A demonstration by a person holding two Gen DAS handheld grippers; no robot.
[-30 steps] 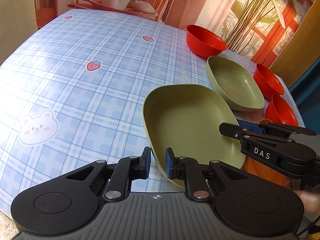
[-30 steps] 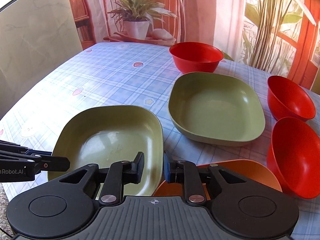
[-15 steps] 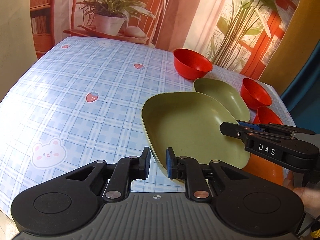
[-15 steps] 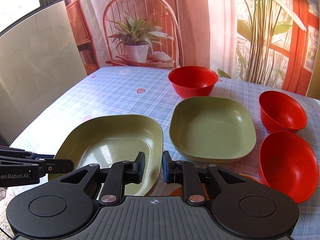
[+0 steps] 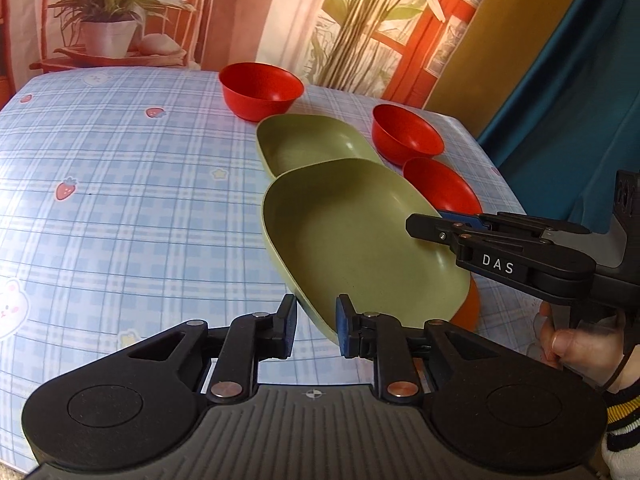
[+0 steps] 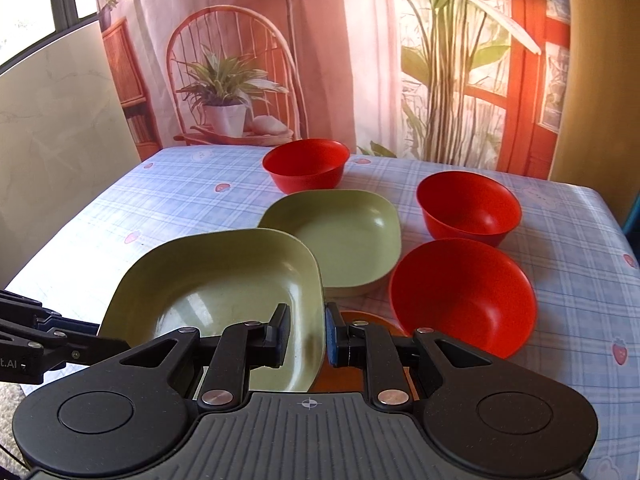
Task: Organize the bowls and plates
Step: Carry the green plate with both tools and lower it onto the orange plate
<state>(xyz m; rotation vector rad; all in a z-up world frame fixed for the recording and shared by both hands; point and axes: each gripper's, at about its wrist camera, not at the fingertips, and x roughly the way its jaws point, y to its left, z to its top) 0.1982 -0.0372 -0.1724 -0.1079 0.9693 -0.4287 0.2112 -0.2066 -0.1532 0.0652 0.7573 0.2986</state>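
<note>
Both grippers hold one green square plate (image 5: 360, 236) lifted above the table. My left gripper (image 5: 317, 326) is shut on its near-left rim. My right gripper (image 6: 306, 332) is shut on its right rim; the plate shows there too (image 6: 224, 280). A second green plate (image 6: 348, 236) rests on the table just beyond; it also shows in the left wrist view (image 5: 308, 140). An orange plate (image 6: 360, 320) lies under the held plate. Three red bowls stand around: far (image 6: 306, 164), right (image 6: 468, 208), near right (image 6: 460, 300).
The table has a blue checked cloth (image 5: 120, 184) with strawberry and bear prints. A chair with a potted plant (image 6: 224, 108) stands behind the far edge. The table's right edge (image 6: 616, 232) lies close to the bowls.
The held green plate has risen and moved toward the second green plate, its far edge now overlapping it in view. Both grippers stayed shut on it.
</note>
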